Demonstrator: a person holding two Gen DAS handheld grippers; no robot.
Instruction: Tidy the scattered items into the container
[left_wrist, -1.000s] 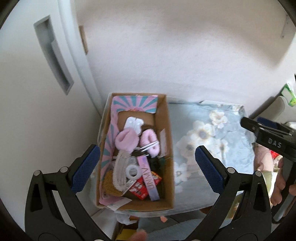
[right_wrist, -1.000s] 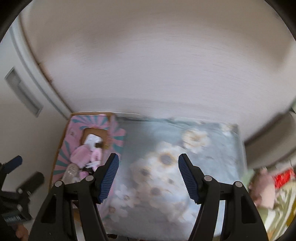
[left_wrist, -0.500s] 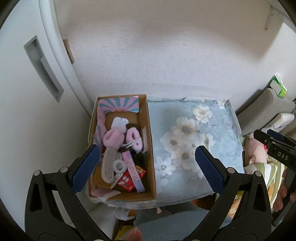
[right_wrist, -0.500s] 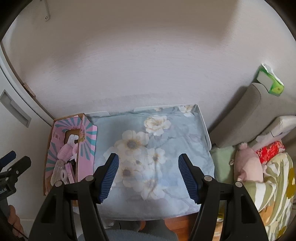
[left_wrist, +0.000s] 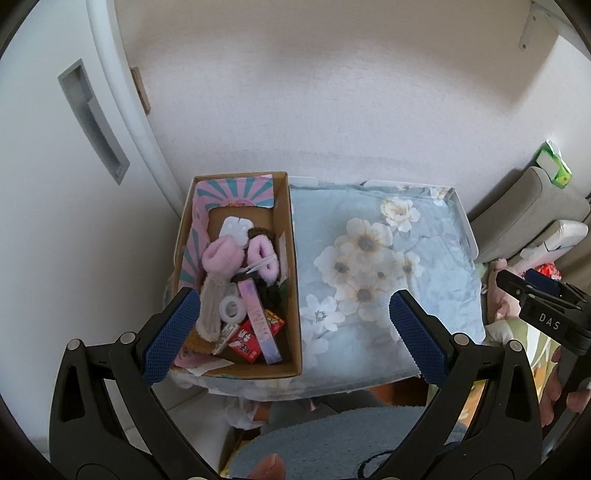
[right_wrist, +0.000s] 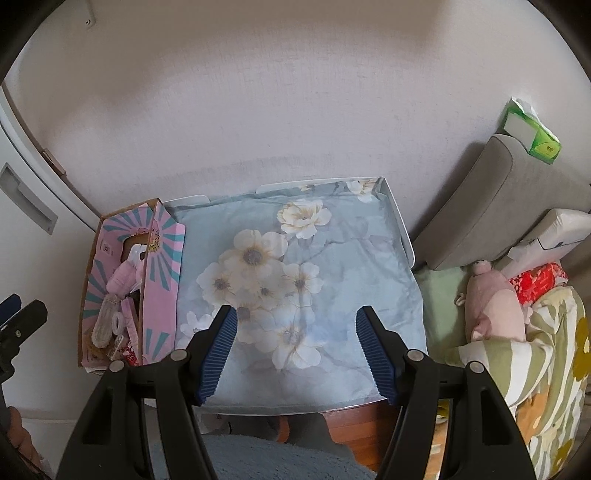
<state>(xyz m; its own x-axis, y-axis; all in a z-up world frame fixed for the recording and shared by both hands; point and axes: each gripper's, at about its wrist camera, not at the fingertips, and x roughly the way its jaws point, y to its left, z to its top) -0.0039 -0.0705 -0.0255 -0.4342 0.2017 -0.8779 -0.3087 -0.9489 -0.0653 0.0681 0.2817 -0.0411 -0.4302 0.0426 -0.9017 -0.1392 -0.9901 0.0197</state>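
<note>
A cardboard box (left_wrist: 293, 288) with pink and teal sunburst sides stands at the left end of a small table; it also shows in the right wrist view (right_wrist: 162, 295). It holds pink fuzzy socks (left_wrist: 223, 254), a tape roll (left_wrist: 231, 306), a red packet (left_wrist: 249, 339), a pink strip (left_wrist: 258, 325) and other small items. My left gripper (left_wrist: 291, 332) is open and empty, high above the box and table. My right gripper (right_wrist: 297, 350) is open and empty, high above the table's front.
The table is covered by a light blue floral cloth (right_wrist: 295, 266). A white door (left_wrist: 55, 184) is at the left. A grey cushion (right_wrist: 480, 206), a green tissue pack (right_wrist: 532, 129), a pink plush toy (right_wrist: 491, 299) and a bed cover (right_wrist: 546, 350) lie at the right.
Both grippers have pulled back and up from the table, so box and table look smaller. Both stay open and empty.
</note>
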